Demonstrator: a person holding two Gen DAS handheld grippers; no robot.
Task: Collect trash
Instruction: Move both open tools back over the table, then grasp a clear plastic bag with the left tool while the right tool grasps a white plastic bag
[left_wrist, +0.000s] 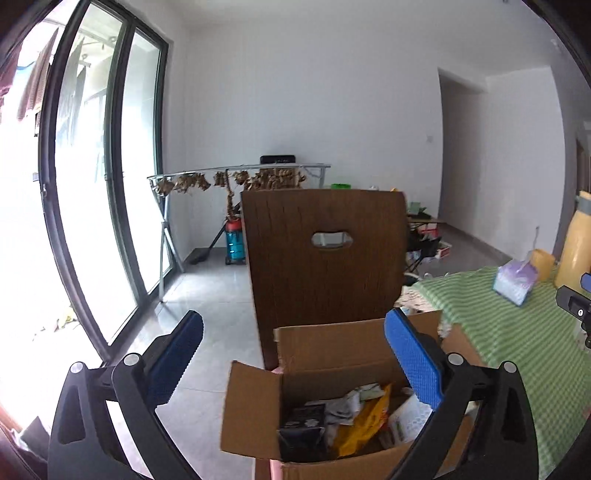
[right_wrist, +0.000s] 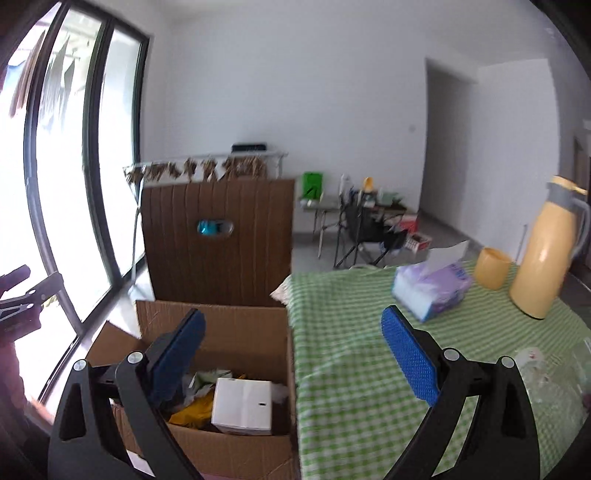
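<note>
An open brown cardboard box (left_wrist: 314, 373) is used as the landmark here. Inside the box, trash is seen: a small black box (left_wrist: 303, 424), crumpled grey-white paper (left_wrist: 345, 404), a yellow plastic wrapper (left_wrist: 364, 424) and a white carton (right_wrist: 243, 406). The white carton is lying just beside the yellow wrapper, near the box's right wall.

The left gripper (left_wrist: 293, 354) is held above the box. Its two blue padded fingers (left_wrist: 413, 360) are spread wide apart, and nothing is held between them. The right gripper (right_wrist: 291, 356) is held over the right edge of the box. Its blue fingers (right_wrist: 408, 356) are also spread wide, and nothing is gripped. One finger is over the box and the other is over the green and white checked tablecloth (right_wrist: 369, 332).

The tablecloth is spread just to the right of the box. On it, further right of the box, a purple and white soft pack of tissues (right_wrist: 430, 288) is seen. A short yellow cup (right_wrist: 493, 267) and a tall yellow jug with a grey handle (right_wrist: 548, 247) are placed beyond the tissues. A clear crumpled plastic wrapper (right_wrist: 543, 373) is lying on the cloth, well apart from the box.

Right behind the box, a dark brown wooden chair back with a handle hole (left_wrist: 325, 254) is standing upright.
</note>
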